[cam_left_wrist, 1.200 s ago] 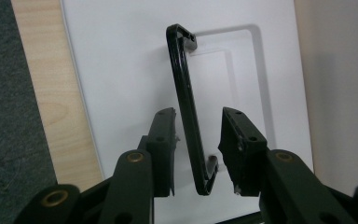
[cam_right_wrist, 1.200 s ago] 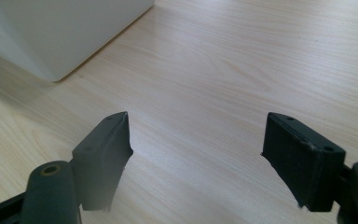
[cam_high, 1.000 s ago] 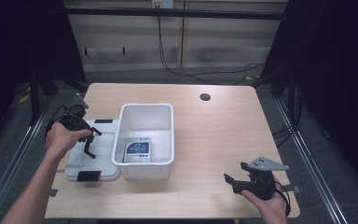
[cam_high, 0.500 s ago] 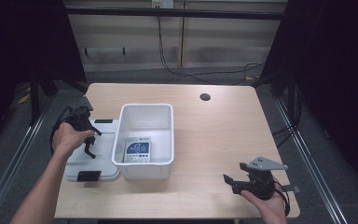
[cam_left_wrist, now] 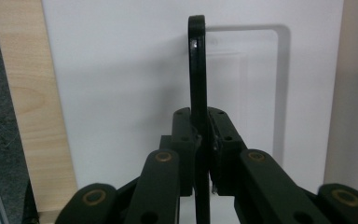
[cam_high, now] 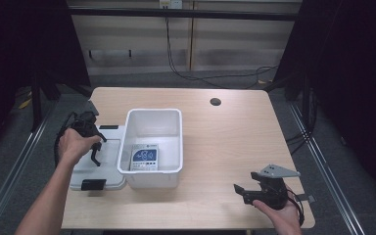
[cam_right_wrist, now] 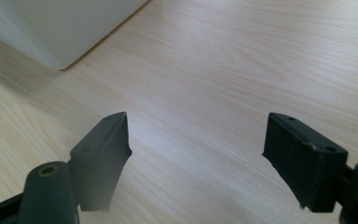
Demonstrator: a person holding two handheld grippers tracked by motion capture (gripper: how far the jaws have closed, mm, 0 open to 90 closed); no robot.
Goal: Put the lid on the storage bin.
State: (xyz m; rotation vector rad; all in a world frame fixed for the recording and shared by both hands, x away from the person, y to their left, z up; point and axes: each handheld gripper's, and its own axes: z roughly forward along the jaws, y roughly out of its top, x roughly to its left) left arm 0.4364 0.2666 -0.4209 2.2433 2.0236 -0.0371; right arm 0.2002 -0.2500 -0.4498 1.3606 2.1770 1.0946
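A: Table [cam_high: 235, 147], light wood, round hole [cam_high: 215, 102] near its far edge. White bin [cam_high: 152, 147] sits left of centre, open at the top. What lies in it?

B: One blue-and-white packet [cam_high: 144, 157], flat on the bin floor toward the near end. Print too small to read.

A: And left of the bin?

B: A white lid [cam_high: 105, 164] lies flat on the table, touching or just beside the bin's left wall. It has a black latch [cam_high: 93, 184] at its near end and another black latch [cam_high: 108, 127] at its far end.

A: Left gripper [cam_high: 96, 152]?

B: Held in the person's left hand [cam_high: 76, 144], over the lid, jaws pointing down. In the left gripper view the left gripper [cam_left_wrist: 201, 140] is clamped on a thin black handle [cam_left_wrist: 196, 70]; the strip runs up between the jaws, with the white lid [cam_left_wrist: 121, 93] behind it and a strip of table [cam_left_wrist: 23, 102] at the left.

A: Right gripper [cam_high: 242, 191]?

B: Near right corner of the table, well apart from the bin, in the right hand [cam_high: 279, 215], grey plate [cam_high: 274, 171] on top. In its own view the right gripper [cam_right_wrist: 196, 149] stands spread wide with bare wood between the jaws, nothing held; a corner of the bin [cam_right_wrist: 56, 28] shows at the upper left
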